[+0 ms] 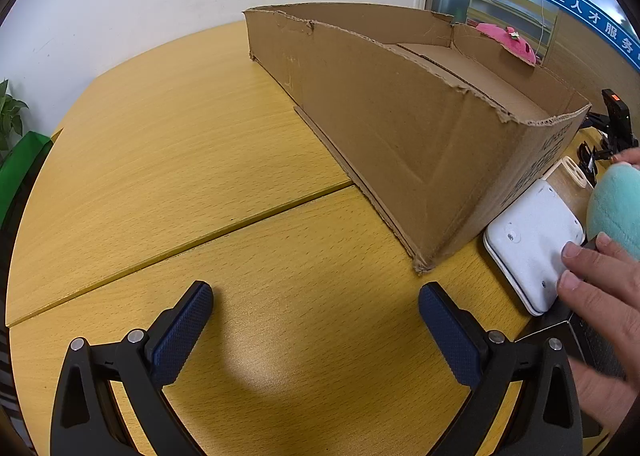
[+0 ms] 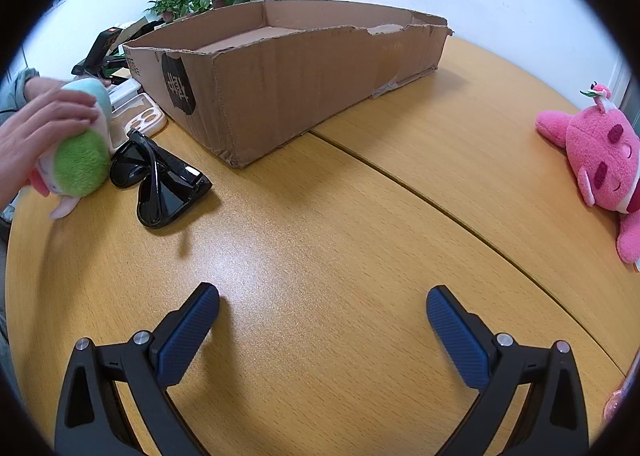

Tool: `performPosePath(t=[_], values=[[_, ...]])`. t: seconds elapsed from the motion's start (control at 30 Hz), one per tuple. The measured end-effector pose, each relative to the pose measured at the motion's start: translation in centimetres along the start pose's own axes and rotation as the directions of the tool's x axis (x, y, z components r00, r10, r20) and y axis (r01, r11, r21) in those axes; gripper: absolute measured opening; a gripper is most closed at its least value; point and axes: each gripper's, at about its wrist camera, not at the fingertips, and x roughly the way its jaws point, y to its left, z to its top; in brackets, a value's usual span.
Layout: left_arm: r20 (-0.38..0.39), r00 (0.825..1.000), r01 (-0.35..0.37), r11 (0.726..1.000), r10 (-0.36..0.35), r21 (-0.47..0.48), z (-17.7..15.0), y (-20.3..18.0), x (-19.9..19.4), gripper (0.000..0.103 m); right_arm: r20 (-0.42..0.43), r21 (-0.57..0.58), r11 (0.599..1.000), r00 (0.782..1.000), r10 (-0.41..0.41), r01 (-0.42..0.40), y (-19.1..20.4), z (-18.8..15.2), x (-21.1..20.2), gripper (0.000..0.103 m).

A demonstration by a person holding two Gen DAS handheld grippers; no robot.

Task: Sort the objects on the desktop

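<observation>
- The wooden surface (image 2: 320,224) carries everything.
- The cardboard box (image 2: 280,80) stands open at the far side.
- The pink plush (image 2: 600,160) lies at the right, well apart from the box.
- A hand (image 2: 36,128) holds the green plush (image 2: 82,164) beside the black sunglasses (image 2: 160,184).
- The left tool (image 1: 316,308) and the right tool (image 2: 323,310) hover open, holding nothing.

The worktop (image 2: 320,216) is yellow woodgrain, the cardboard box (image 2: 280,80) plain brown. A plush bear (image 2: 600,160) is pink; the sunglasses (image 2: 160,184) are glossy black. The fingers (image 2: 188,336) carry blue dimpled pads.
</observation>
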Motion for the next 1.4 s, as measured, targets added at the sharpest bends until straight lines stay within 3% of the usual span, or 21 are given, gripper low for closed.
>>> performPosePath(t=[0.9,1.4], values=[[0.0,1.0,-0.001,1.0,0.001,0.0,0.0,0.1,0.1,0.103,0.0,0.004,1.0,1.0,-0.004,0.004,0.0,0.0,0.1,0.103],[0.0,1.0,-0.001,1.0,0.001,-0.001,0.1,0.1,0.1,0.103,-0.027,0.269,0.943,0.98,-0.196,0.196,0.8,1.1,0.8,0.103]])
